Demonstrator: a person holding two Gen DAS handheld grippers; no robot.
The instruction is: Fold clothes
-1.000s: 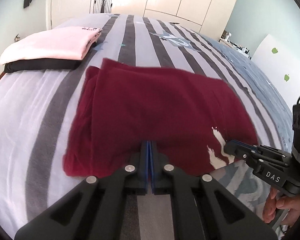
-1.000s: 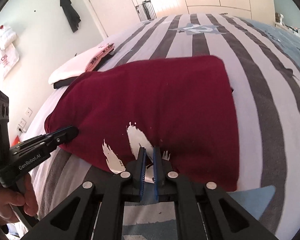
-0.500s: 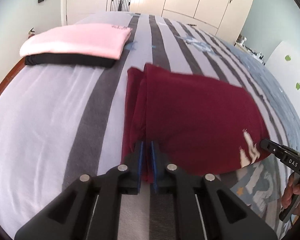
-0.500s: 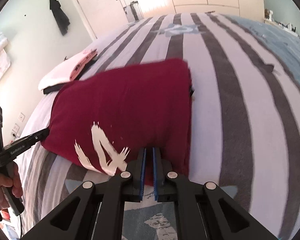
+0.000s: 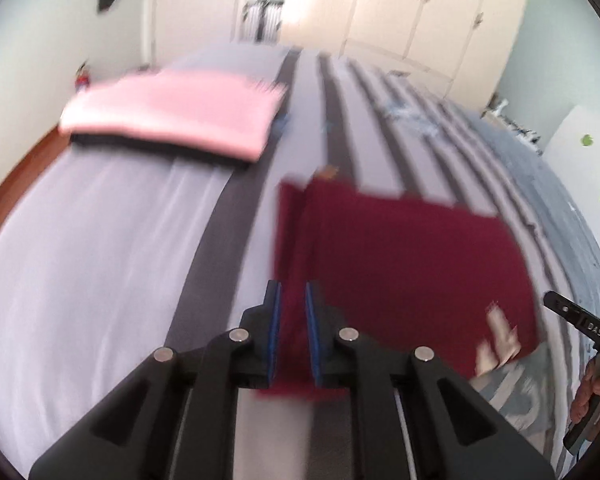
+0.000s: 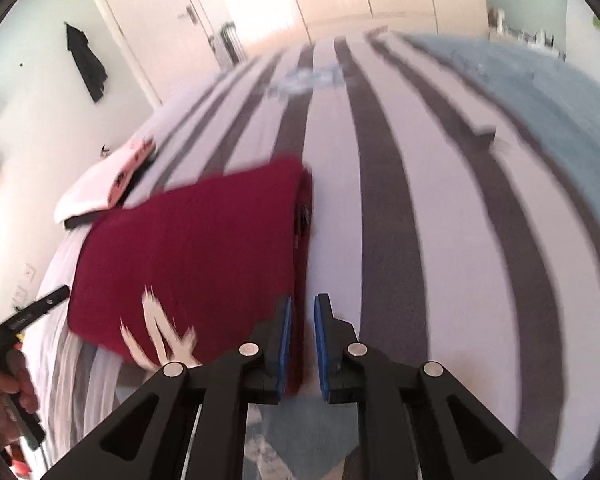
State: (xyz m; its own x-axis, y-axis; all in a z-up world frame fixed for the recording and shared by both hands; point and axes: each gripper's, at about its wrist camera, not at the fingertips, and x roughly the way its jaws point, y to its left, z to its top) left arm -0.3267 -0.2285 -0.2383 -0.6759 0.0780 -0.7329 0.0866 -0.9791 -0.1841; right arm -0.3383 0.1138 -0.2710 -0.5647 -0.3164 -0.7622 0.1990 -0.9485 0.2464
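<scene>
Two folded garments, a pink one [image 5: 176,114] on a black one [image 5: 156,148], sit stacked at the far left of the striped bed [image 5: 100,260], and a maroon shirt [image 5: 400,256] lies flat as a folded rectangle near the bed's near edge, white print showing at its near corner. By that look the maroon shirt is folded at least once; whether another fold or a carry to the stack is wanted, the pictures do not settle. The left gripper [image 5: 293,334] stands slightly open, its blue pads astride the shirt's left edge with cloth between them, not visibly pinched. The right gripper [image 6: 302,344] is likewise slightly open at the shirt's right edge, where layered hems show; cloth lies by its left pad, the gap mostly clear. Both views are blurred with motion. Bare bed stretches wide to the left of the shirt, up to the stack, and wider still on the right and far side.
</scene>
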